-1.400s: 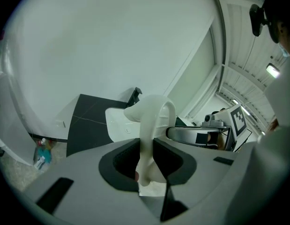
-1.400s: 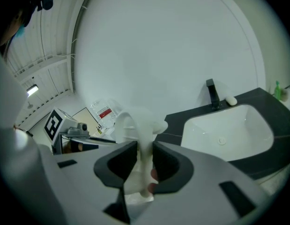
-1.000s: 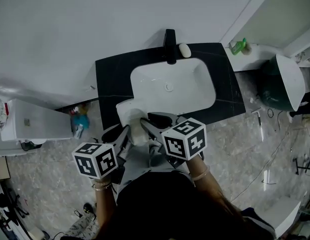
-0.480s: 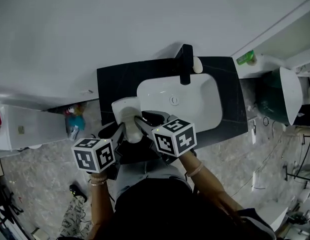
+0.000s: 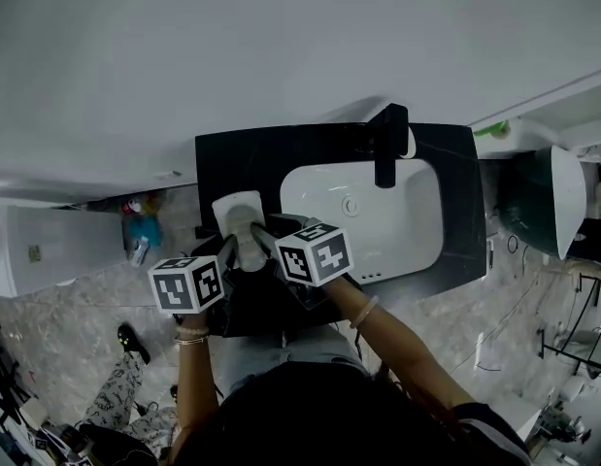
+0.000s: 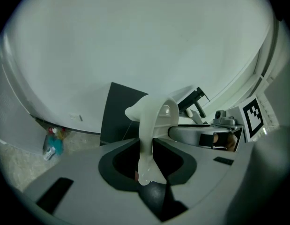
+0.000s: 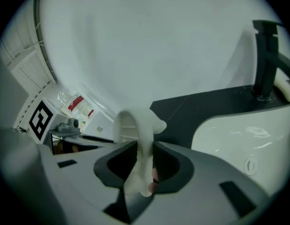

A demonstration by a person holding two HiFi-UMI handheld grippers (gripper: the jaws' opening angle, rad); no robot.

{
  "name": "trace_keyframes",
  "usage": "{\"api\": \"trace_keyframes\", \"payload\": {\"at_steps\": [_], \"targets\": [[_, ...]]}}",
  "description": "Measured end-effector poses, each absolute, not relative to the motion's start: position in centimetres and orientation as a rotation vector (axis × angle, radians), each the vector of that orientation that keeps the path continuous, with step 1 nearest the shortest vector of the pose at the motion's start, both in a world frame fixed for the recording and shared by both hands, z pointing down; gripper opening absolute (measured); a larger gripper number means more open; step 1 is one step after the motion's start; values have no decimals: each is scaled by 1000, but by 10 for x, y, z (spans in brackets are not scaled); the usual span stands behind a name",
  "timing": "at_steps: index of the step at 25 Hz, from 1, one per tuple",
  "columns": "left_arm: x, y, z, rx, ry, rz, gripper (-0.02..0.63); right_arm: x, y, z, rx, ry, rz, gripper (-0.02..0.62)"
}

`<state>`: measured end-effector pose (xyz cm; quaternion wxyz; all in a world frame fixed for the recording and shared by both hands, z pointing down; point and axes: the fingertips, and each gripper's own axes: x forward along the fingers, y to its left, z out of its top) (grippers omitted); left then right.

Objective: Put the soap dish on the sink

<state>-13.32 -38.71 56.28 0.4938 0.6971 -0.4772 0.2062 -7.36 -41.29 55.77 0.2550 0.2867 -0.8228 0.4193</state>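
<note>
Head view: white soap dish [image 5: 238, 219] is over the black bench [image 5: 222, 158], on the strip left of the sink basin [image 5: 387, 223]. Left hand-held gripper [image 5: 228, 251] and right hand-held gripper [image 5: 264, 240] each clamp the dish's near end, one per side. Dish long axis runs away from both toward the wall. Black faucet [image 5: 387, 142] is well apart, back right. Can't tell from here if the dish touches the bench yet

Left gripper view: left hand-held gripper [image 6: 145, 143] has its jaws closed on the dish's thin edge. Soap dish [image 6: 153, 118] stands edge-on between the pads and sticks out ahead. Bench [image 6: 117, 111] lies just beyond and below it, and the right hand-held gripper [image 6: 201, 134] is just beside on the right

Right gripper view: right hand-held gripper [image 7: 145, 154] is likewise clamped on the soap dish [image 7: 135, 125], edge-on. Bench [image 7: 201, 109] is straight ahead, basin [image 7: 250, 135] and faucet [image 7: 265, 62] off to the right

My read: the target strip is directly under the dish and neither hand is nearer, so the move is down, with no sideways shift toward the basin
</note>
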Motion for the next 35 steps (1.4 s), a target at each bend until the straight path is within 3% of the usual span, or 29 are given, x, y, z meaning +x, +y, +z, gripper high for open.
{"api": "trace_keyframes", "payload": {"at_steps": [22, 27, 35], "targets": [[-135, -401, 614, 1647, -1008, 445, 91, -73, -426, 605, 806, -2161, 1209, 109], [-144, -401, 601, 1662, -1049, 439, 91, -62, -423, 596, 822, -2159, 1202, 137], [-140, -382, 533, 1776, -1145, 375, 89, -29, -396, 538, 905, -2235, 1024, 124]]}}
